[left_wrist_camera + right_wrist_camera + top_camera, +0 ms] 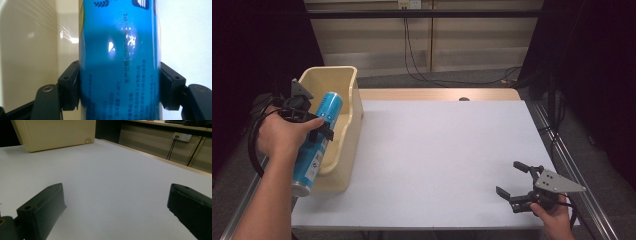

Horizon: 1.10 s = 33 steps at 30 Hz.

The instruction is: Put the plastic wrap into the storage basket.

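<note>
A tall blue can (318, 139) with printed text is held over the cream plastic bin (347, 80) at the table's left edge. My left gripper (323, 129) is shut on it around the middle. In the left gripper view the blue can (120, 62) stands between both black jaws, which press on its sides, and the bin's cream wall (30, 50) lies behind it. My right gripper (511, 180) rests near the front right corner of the table, open, with nothing between its jaws. In the right gripper view the right gripper (115, 207) looks across the bare white table toward the bin (55, 133).
The white table top (437, 150) has a wooden strip along its far edge (437, 94). Cables (412, 55) hang down the wall behind the table. Dark curtains stand at both sides. A metal rail (577, 170) runs along the table's right side.
</note>
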Tool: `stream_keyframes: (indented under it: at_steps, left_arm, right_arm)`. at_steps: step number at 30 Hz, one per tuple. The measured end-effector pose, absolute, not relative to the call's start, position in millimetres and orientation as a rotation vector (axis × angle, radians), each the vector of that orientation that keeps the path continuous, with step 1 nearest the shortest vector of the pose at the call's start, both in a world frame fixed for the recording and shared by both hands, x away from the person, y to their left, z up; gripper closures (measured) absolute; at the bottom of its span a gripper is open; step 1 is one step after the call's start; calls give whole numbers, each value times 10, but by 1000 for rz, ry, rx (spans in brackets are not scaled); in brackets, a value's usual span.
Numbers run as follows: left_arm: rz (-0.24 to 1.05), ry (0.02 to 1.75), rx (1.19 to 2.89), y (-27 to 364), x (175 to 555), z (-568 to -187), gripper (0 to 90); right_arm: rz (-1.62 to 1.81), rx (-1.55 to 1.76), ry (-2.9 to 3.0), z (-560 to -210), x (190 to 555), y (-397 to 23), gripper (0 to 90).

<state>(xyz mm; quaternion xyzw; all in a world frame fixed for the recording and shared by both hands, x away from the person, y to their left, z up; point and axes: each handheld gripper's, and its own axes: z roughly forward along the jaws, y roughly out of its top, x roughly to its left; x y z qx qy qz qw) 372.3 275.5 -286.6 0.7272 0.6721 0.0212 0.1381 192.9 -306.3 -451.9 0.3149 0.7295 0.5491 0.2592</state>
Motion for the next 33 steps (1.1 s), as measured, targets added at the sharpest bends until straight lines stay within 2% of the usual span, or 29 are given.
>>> stream_keyframes:
  at_steps: [7,13,15,17,20,33]
  left_arm:
    - [57,1957,2083,2756,3736,-2914,315]
    - [53,1955,2129,2696,3773,-2904,305]
    - [93,1917,2096,2697,3775,-2800,326]
    - [67,1901,2103,2675,3772,-2672,337]
    - [42,1876,2116,2592,3745,-2568,282]
    - [-11,1777,2132,2385,3689,-2552,218]
  right_arm:
    - [1488,853,1978,-4524,1934,-3059,7]
    - [1492,853,1985,-4527,1932,-3044,8]
    - [1489,848,1987,-4526,1930,-3038,8]
    - [1492,849,1989,-4526,1931,-3038,8]
    - [1496,845,1985,-4521,1934,-3039,7]
    - [1493,849,1982,-4520,1922,-3056,7]
